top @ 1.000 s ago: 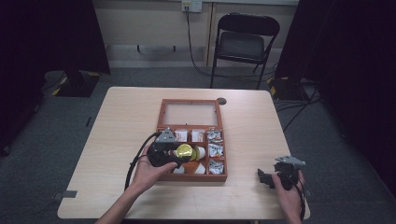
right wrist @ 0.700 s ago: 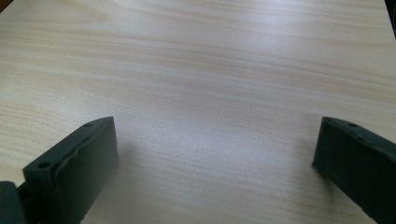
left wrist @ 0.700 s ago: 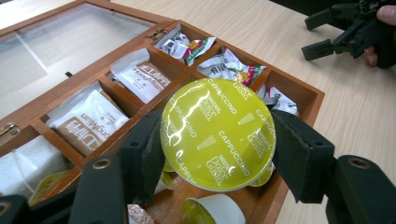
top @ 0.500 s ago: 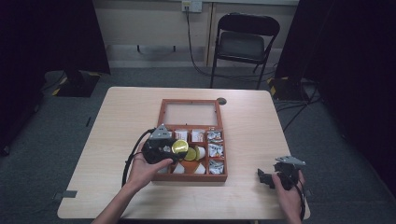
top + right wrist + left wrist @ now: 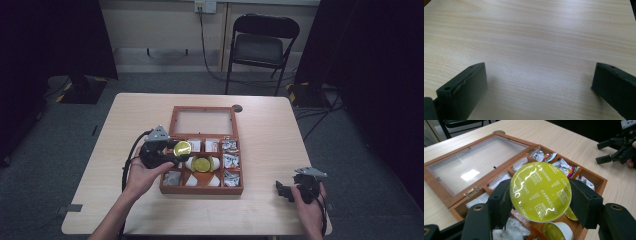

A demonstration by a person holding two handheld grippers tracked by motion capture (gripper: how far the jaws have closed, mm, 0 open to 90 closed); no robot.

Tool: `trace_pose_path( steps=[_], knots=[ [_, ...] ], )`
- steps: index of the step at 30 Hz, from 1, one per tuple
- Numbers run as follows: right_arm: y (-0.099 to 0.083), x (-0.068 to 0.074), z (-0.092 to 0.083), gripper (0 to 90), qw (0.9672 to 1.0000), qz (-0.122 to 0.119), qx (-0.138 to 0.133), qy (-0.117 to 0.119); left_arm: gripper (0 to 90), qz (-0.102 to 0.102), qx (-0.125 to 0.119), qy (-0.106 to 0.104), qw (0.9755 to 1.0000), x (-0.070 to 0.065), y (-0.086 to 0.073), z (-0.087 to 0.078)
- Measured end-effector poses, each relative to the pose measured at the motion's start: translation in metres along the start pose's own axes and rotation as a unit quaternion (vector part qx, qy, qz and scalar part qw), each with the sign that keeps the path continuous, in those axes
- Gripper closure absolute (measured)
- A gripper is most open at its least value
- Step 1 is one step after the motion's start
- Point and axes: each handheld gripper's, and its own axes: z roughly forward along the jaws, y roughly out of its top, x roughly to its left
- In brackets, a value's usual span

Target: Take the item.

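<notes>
One coffee capsule [image 5: 540,191], lidded in yellow-green foil printed "Cappuccino", sits clamped between the jaws of the left gripper [image 5: 172,152], lifted clear above the left-hand compartments of the wooden box [image 5: 202,189]. It looks light, with a thin plastic body likely to dent under hard pressure and a foil top that could puncture, so the sound hold is across its rim and sidewall, as here. More capsules [image 5: 201,163] lie in the box's middle. The right gripper [image 5: 295,189] rests well right of the box, jaws spread and empty.
</notes>
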Motion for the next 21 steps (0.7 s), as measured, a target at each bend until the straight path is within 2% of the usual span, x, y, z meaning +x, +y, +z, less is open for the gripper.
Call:
trace_pose_path(
  steps=[4,21],
  knots=[
    [0.000,0.000,0.000,0.0,1.0000,0.000,0.000,0.000,38.1,-0.008,-0.006,0.003,0.9999,0.005,-0.001,-0.006],
    [0.000,0.000,0.000,0.0,1.0000,0.000,0.000,0.000,38.1,-0.016,-0.008,0.021,0.9996,0.022,-0.004,-0.023]
  ],
)
